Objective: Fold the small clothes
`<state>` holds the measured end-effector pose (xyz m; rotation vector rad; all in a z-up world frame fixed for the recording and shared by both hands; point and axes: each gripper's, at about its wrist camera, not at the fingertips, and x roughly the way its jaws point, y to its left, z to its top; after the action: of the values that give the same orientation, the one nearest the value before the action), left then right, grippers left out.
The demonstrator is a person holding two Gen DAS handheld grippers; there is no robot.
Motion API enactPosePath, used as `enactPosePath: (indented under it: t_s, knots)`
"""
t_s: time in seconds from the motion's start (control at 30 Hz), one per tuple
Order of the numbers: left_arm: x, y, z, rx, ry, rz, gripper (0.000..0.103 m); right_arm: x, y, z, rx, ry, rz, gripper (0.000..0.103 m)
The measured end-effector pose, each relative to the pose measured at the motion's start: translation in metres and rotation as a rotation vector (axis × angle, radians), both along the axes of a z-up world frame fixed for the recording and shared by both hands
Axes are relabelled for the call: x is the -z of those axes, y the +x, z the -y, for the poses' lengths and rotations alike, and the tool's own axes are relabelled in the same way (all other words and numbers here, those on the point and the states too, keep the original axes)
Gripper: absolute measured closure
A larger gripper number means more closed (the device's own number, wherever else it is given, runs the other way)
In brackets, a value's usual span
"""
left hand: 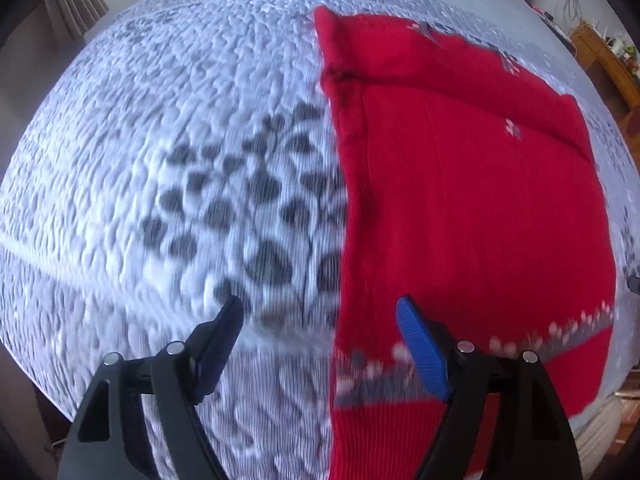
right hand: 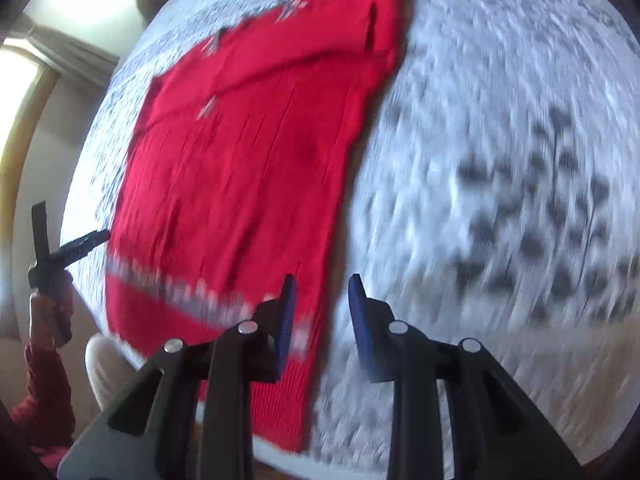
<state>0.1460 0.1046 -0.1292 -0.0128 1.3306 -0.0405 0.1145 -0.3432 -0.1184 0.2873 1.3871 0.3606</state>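
Both claws hang empty above the bed: the left claw (left hand: 320, 312) spread wide over the sweater's left edge, the right claw (right hand: 322, 290) at a narrower gap over its right edge. Between them the red knit sweater (left hand: 460, 200) lies flat on the quilted bedspread (left hand: 160, 160), sleeves apparently folded in. Risk, as I judge it: a claw pinching quilt with knit, or one layer only, dragging the fold askew.

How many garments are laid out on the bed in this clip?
1. A red sweater lies flat on the grey-patterned quilt, right of the left gripper and left of the right gripper. Anything beneath it would be hidden.
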Motion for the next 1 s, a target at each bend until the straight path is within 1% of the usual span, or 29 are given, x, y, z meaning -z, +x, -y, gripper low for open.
enactPosePath:
  t_s: [0.03, 0.1, 0.17, 0.27, 0.33, 0.47, 0.57, 0.6, 0.67, 0.7, 0.73, 0.77, 0.8, 0.83, 0.87, 0.97, 1.0]
  knots:
    - [-0.002, -0.020, 0.001, 0.013, 0.005, 0.001, 0.024, 0.002, -0.024, -0.004, -0.011, 0.009, -0.005, 0.075]
    - [-0.003, -0.045, 0.003, 0.030, -0.005, -0.004, 0.024, 0.005, -0.057, -0.010, -0.022, 0.005, -0.010, 0.075]
    - [-0.001, -0.063, 0.005, 0.040, -0.023, -0.018, 0.024, 0.010, -0.082, -0.018, -0.030, 0.004, -0.027, 0.074]
    - [0.007, -0.081, 0.001, 0.023, -0.040, -0.034, 0.024, 0.017, -0.108, -0.025, -0.032, 0.026, -0.044, 0.074]
    - [0.007, -0.088, 0.001, 0.025, -0.039, -0.014, 0.023, 0.021, -0.117, -0.028, -0.027, 0.051, -0.057, 0.073]
    - [0.008, -0.094, 0.003, 0.025, -0.050, -0.017, 0.021, 0.030, -0.125, -0.035, -0.024, 0.042, -0.070, 0.073]
    - [0.009, -0.105, 0.008, 0.012, -0.114, -0.036, 0.022, 0.033, -0.128, -0.036, -0.020, 0.063, -0.077, 0.073]
    - [0.009, -0.108, 0.008, 0.012, -0.123, -0.037, 0.022, 0.034, -0.130, -0.035, -0.019, 0.073, -0.079, 0.073]
    - [0.008, -0.114, 0.010, 0.006, -0.139, -0.037, 0.031, 0.036, -0.130, -0.034, -0.011, 0.097, -0.083, 0.081]
    - [0.008, -0.116, 0.009, -0.006, -0.144, -0.041, 0.042, 0.038, -0.130, -0.035, -0.004, 0.106, -0.087, 0.091]
    - [0.007, -0.118, 0.008, -0.020, -0.145, -0.041, 0.057, 0.040, -0.130, -0.033, 0.005, 0.117, -0.092, 0.093]
    - [0.008, -0.122, 0.006, -0.027, -0.170, -0.045, 0.070, 0.040, -0.130, -0.031, 0.016, 0.140, -0.095, 0.094]
    - [0.008, -0.123, 0.001, -0.055, -0.222, -0.064, 0.087, 0.039, -0.130, -0.027, 0.018, 0.153, -0.093, 0.095]
    - [0.011, -0.123, -0.006, -0.078, -0.267, -0.076, 0.094, 0.037, -0.131, -0.027, 0.016, 0.161, -0.087, 0.095]
    - [0.012, -0.121, -0.012, -0.088, -0.299, -0.083, 0.095, 0.034, -0.132, -0.027, 0.010, 0.170, -0.075, 0.095]
    - [0.006, -0.124, -0.021, -0.098, -0.325, -0.073, 0.095, 0.022, -0.133, -0.023, -0.003, 0.223, -0.054, 0.096]
    - [0.002, -0.126, -0.024, -0.104, -0.346, -0.067, 0.096, 0.018, -0.133, -0.020, -0.004, 0.236, -0.047, 0.096]
